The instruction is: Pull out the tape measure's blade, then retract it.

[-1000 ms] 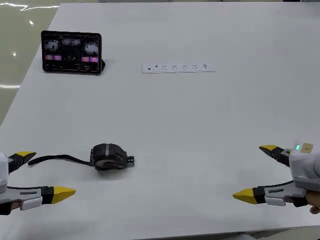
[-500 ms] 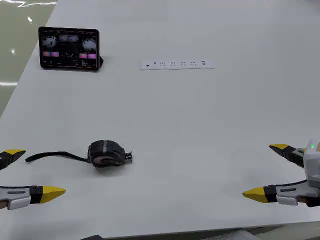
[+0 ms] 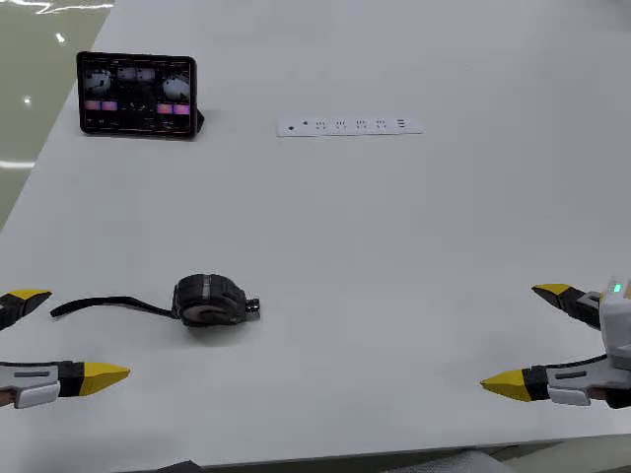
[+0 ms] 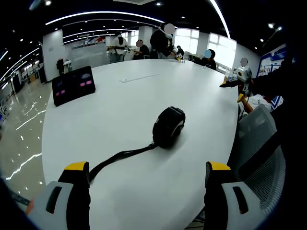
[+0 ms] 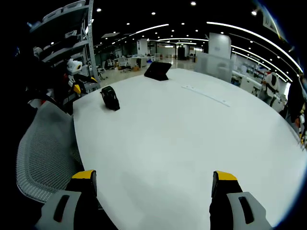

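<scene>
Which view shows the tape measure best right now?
Left gripper view: the tape measure sits close and large, strap trailing toward the camera. Head view shows it small from above; right gripper view, tiny and distant.

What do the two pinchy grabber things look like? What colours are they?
They look alike. The left gripper and the right gripper each have two long, pointed fingers. The fingers are black with bright yellow tips and are set in pale grey-white bodies. The right one has a small green light on top.
</scene>
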`<action>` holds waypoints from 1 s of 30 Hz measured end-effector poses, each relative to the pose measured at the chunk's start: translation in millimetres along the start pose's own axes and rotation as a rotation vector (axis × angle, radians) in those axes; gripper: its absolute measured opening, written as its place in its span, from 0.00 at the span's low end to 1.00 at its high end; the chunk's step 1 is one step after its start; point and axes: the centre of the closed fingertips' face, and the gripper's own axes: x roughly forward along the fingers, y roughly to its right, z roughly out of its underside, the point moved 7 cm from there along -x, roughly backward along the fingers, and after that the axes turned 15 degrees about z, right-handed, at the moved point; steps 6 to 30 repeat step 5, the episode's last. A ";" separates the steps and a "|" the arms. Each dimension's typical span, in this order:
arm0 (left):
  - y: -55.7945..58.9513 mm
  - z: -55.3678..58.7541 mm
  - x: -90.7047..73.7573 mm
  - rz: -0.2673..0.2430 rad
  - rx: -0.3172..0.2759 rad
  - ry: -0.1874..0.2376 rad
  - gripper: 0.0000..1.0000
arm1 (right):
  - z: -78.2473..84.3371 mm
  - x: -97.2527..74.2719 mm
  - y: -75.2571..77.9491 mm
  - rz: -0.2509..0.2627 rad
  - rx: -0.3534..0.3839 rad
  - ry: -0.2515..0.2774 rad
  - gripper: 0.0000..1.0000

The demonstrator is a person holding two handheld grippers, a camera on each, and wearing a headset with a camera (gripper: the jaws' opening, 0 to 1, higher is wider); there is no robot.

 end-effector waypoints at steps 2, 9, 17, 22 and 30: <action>-0.1 -0.7 -1.2 -0.001 0.003 -0.002 0.99 | 0.5 0.0 0.2 0.001 0.001 -0.001 0.99; -1.0 -1.9 -2.8 -0.002 0.003 -0.001 0.99 | 1.1 0.0 1.1 0.001 0.000 -0.001 0.99; -1.0 -1.9 -2.8 -0.002 0.003 -0.001 0.99 | 1.1 0.0 1.1 0.001 0.000 -0.001 0.99; -1.0 -1.9 -2.8 -0.002 0.003 -0.001 0.99 | 1.1 0.0 1.1 0.001 0.000 -0.001 0.99; -1.0 -1.9 -2.8 -0.002 0.003 -0.001 0.99 | 1.1 0.0 1.1 0.001 0.000 -0.001 0.99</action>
